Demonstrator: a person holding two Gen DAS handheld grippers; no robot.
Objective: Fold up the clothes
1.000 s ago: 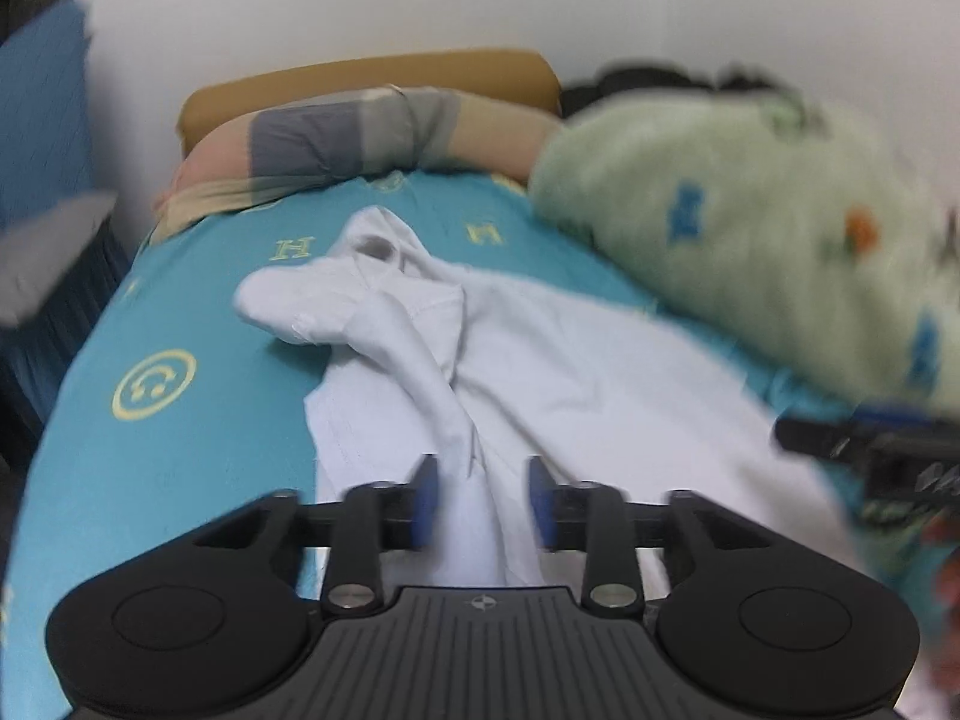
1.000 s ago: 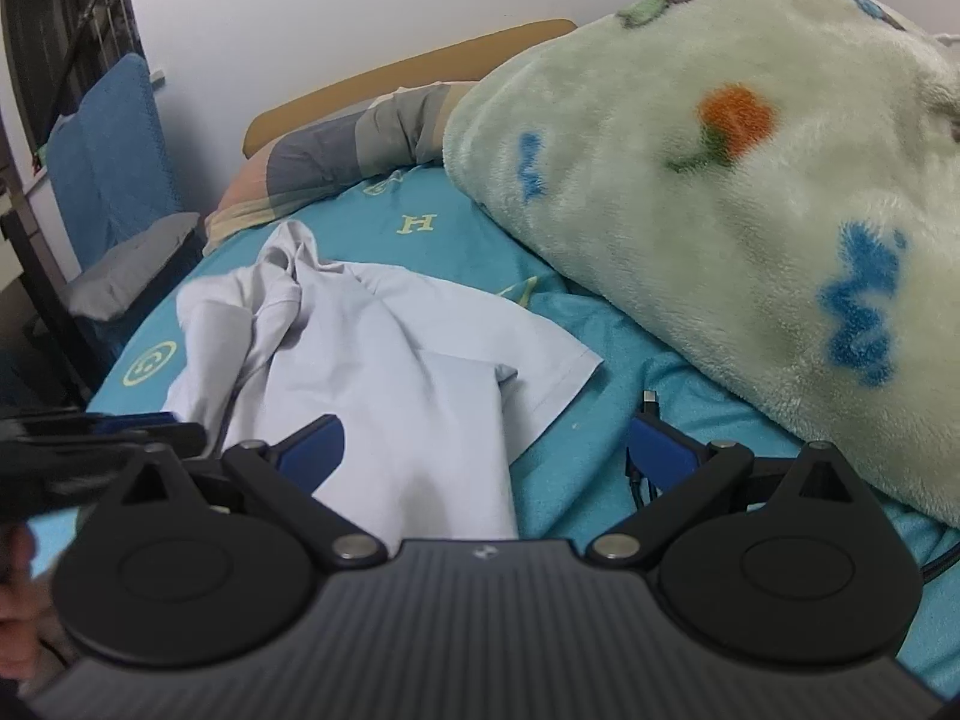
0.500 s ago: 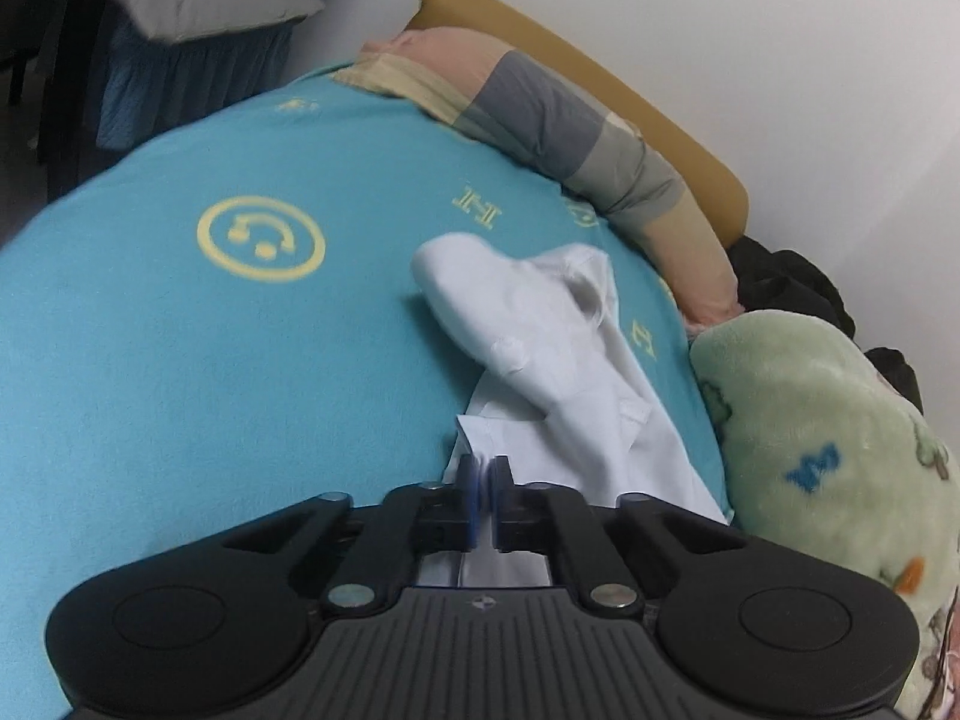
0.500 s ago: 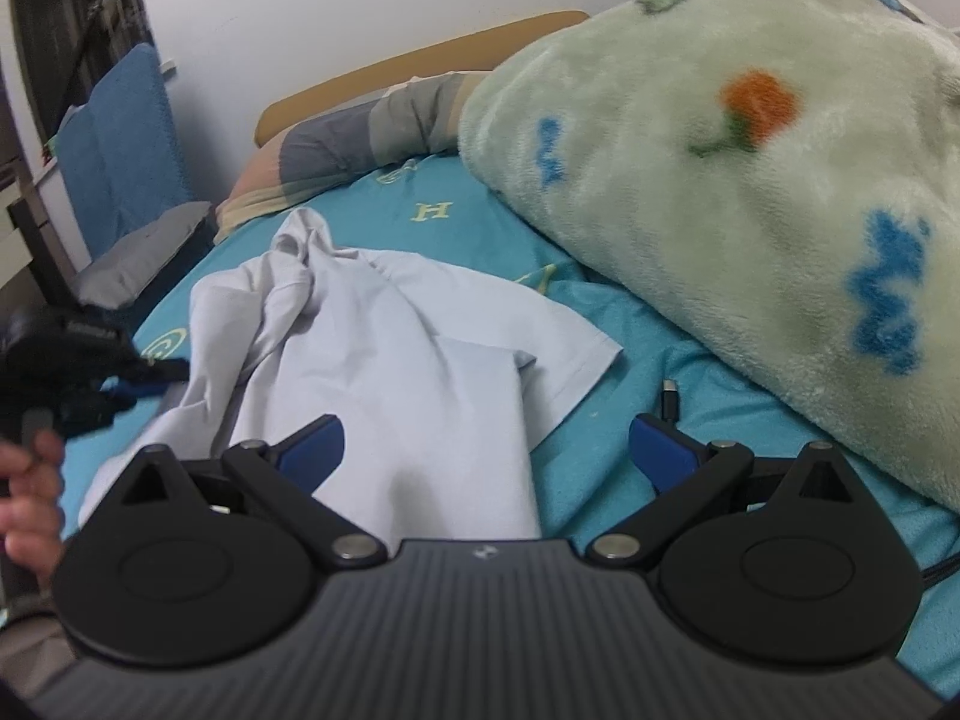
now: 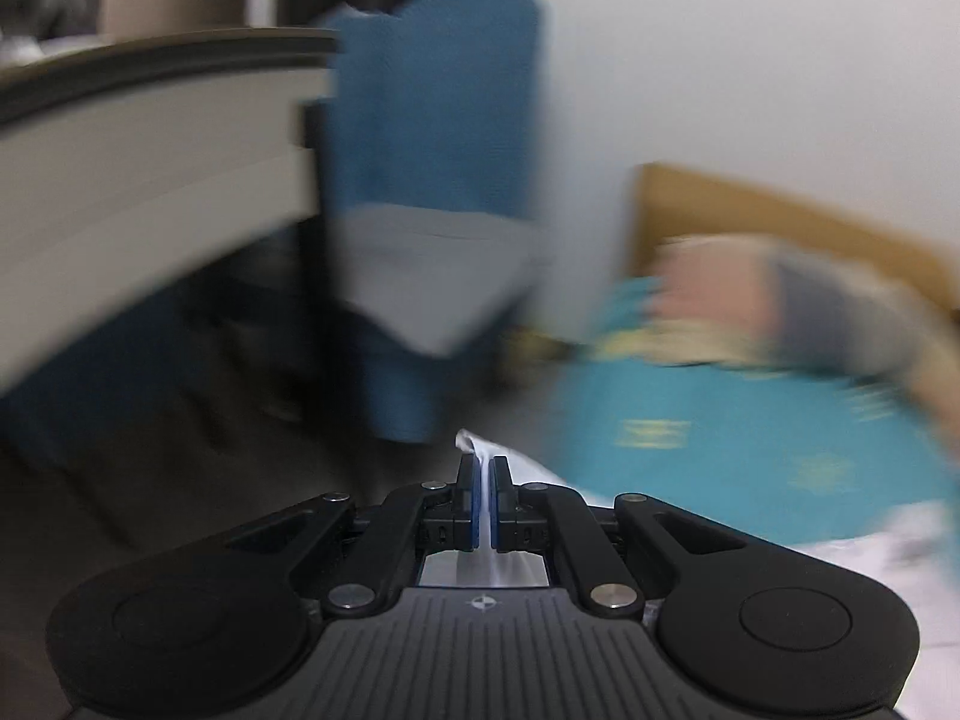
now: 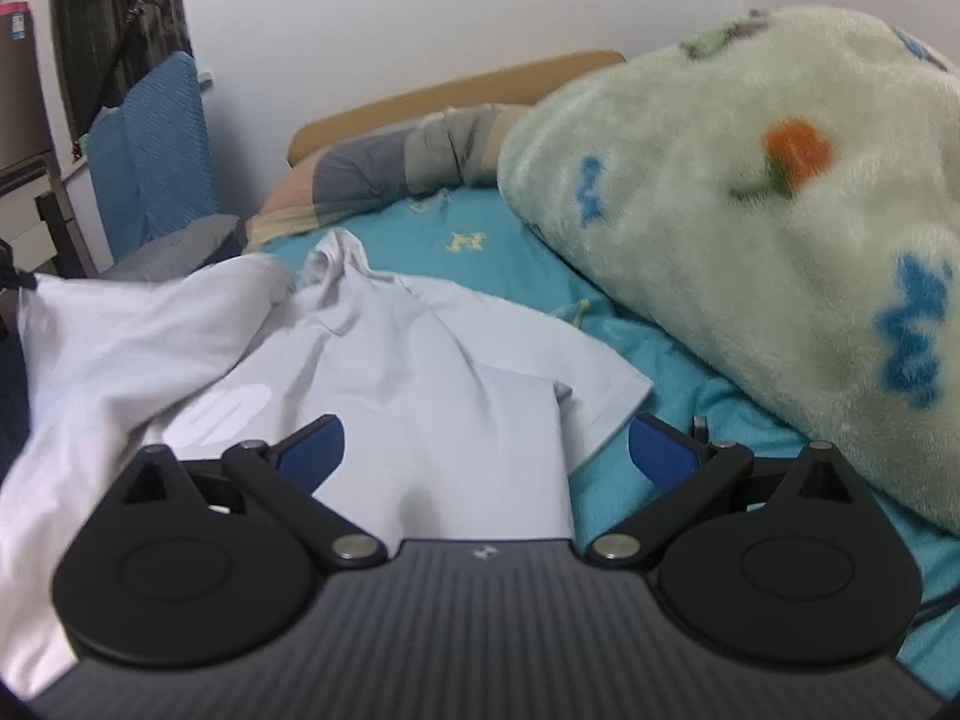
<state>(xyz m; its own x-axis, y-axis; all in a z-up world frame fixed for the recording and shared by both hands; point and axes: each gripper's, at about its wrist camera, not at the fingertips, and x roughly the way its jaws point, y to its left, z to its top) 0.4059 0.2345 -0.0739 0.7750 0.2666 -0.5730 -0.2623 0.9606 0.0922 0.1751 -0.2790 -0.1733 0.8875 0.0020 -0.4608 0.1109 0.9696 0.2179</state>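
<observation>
Bed [image 6: 648,360] with teal sheet carries white shirt [image 6: 420,396], spread mid-bed toward left edge, beside fleece blanket [image 6: 750,240]; step looks like spreading out before folding; left tongs [image 5: 482,501] clenched on shirt edge, lifted off left edge; right tongs [image 6: 486,450] released above shirt; next probably needs laying the lifted edge flat.
</observation>
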